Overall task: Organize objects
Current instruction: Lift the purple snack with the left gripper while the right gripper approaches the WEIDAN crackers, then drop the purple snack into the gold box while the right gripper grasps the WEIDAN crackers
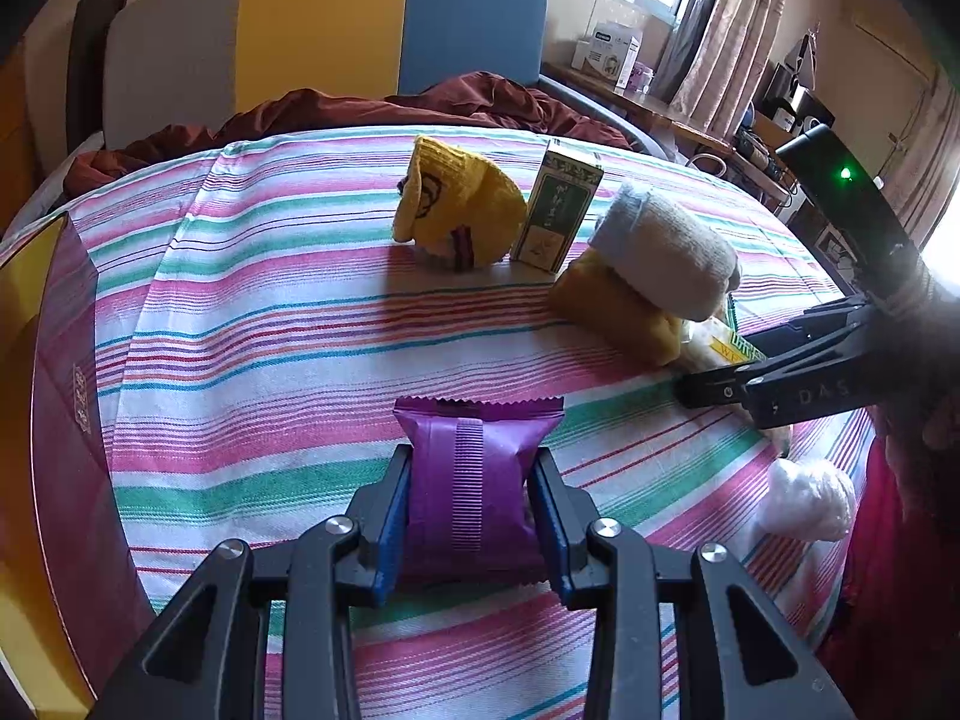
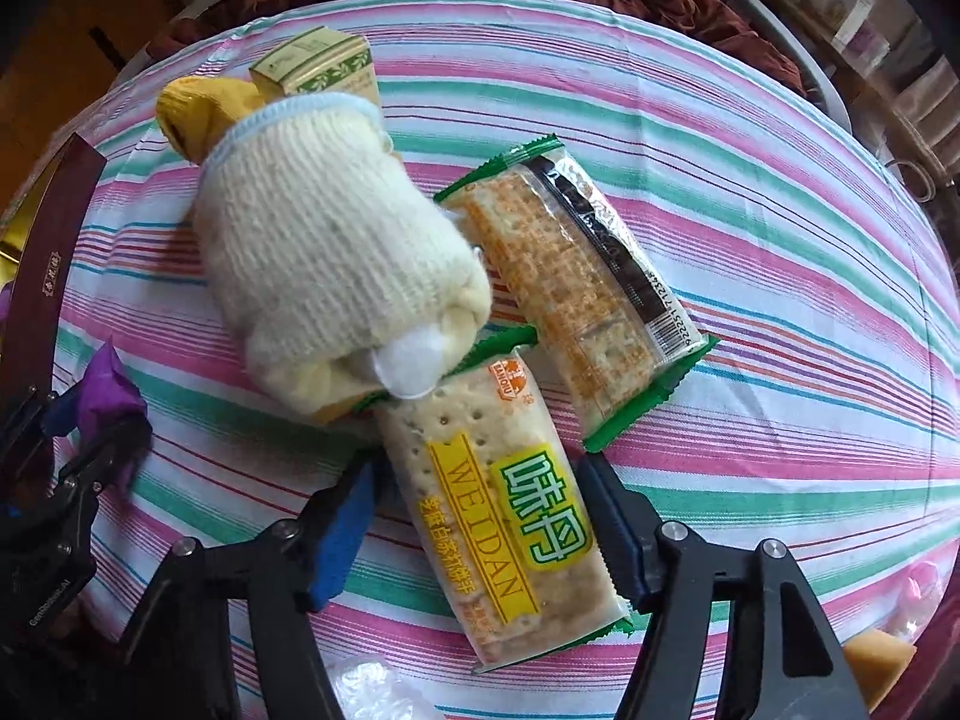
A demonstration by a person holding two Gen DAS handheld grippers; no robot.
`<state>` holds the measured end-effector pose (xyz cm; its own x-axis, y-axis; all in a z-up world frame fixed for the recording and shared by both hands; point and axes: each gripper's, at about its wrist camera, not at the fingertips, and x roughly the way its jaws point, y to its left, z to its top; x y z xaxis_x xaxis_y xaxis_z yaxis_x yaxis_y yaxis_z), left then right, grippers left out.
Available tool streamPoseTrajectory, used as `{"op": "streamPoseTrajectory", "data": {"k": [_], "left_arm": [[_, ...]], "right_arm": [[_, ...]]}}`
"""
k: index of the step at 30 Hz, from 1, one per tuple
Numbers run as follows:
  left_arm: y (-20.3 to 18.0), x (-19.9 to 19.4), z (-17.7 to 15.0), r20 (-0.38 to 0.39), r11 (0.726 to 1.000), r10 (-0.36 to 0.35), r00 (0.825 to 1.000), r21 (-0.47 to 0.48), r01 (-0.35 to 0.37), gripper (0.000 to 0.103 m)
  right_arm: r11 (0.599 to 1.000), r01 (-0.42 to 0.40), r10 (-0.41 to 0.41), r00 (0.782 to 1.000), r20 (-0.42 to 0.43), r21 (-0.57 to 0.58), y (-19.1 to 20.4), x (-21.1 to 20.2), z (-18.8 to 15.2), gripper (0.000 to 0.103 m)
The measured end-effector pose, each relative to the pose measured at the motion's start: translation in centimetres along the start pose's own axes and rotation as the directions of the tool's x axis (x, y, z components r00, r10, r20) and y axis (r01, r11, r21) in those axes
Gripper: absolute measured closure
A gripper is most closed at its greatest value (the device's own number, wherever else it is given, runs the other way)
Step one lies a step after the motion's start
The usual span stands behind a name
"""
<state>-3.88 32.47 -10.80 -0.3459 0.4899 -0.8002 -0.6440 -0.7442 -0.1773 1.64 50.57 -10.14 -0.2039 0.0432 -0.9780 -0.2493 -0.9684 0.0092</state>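
Striped cloth [image 1: 252, 324]: pink, green, white, thin red and blue lines. Purple packet [image 1: 474, 480], ribbed seam. Yellow knit [image 1: 450, 204], dark motif. Green-and-cream box [image 1: 555, 210]. Cream glove [image 2: 324, 252], pale-blue cuff. Cracker pack [image 2: 498, 522]: yellow band, green label. Maroon box [image 1: 54, 420].

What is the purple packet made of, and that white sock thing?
The purple packet in the left tongs looks like shiny plastic film: glossy, with zigzag-cut ends and a ribbed seam. The white sock looks like soft knitted yarn, maybe cotton or wool; you can see its rows of stitches.
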Motion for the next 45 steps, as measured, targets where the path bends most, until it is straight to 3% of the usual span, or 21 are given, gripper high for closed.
{"op": "streamPoseTrajectory", "data": {"k": [7, 11, 21, 27, 32, 34, 39, 42, 45], "left_arm": [[0.2, -0.1, 0.1, -0.005, 1.000, -0.012, 1.000, -0.010, 0.012, 0.066], [0.2, -0.2, 0.0, 0.000, 1.000, -0.013, 1.000, -0.012, 0.013, 0.066], [-0.4, -1.0, -0.2, -0.014, 0.999, 0.021, 1.000, 0.028, -0.021, 0.067], [0.9, -6.4, 0.1, 0.055, 0.999, -0.033, 0.998, -0.007, 0.033, 0.067], [7.2, -12.5, 1.3, 0.133, 0.990, -0.021, 0.991, -0.138, 0.040, 0.067], [11.1, -14.1, 2.1, 0.133, 0.977, 0.000, 0.991, -0.210, 0.028, 0.067], [21.3, -15.9, 2.8, 0.089, 0.928, 0.126, 0.988, -0.362, -0.085, 0.067], [27.1, -14.5, 2.3, 0.014, 0.855, 0.091, 0.996, -0.514, -0.071, 0.067], [31.3, -12.5, 1.3, -0.078, 0.766, 0.069, 0.995, -0.635, -0.103, 0.067]], "right_arm": [[1.000, 0.009, -0.009, 1.000, -0.011, -0.009, -0.8, -0.4, -0.4, 0.035], [1.000, 0.011, -0.011, 1.000, -0.017, -0.004, -1.2, -1.2, -0.8, 0.051], [0.999, -0.013, 0.013, 1.000, -0.002, 0.047, -3.4, -1.2, -1.2, 0.049], [0.999, -0.013, 0.013, 1.000, 0.001, 0.048, -4.1, -1.6, -1.4, 0.048], [0.999, -0.004, 0.003, 1.000, 0.007, 0.045, -4.8, -2.0, -1.6, 0.047], [0.999, 0.002, -0.002, 1.000, 0.010, 0.044, -5.1, -2.1, -1.6, 0.047], [0.999, 0.012, -0.013, 1.000, 0.014, 0.041, -5.9, -2.6, -1.8, 0.046], [0.999, 0.015, -0.015, 1.000, 0.017, 0.045, -6.5, -2.8, -1.9, 0.046], [0.998, 0.015, -0.016, 1.000, 0.021, 0.056, -7.2, -3.1, -2.1, 0.045]]}}
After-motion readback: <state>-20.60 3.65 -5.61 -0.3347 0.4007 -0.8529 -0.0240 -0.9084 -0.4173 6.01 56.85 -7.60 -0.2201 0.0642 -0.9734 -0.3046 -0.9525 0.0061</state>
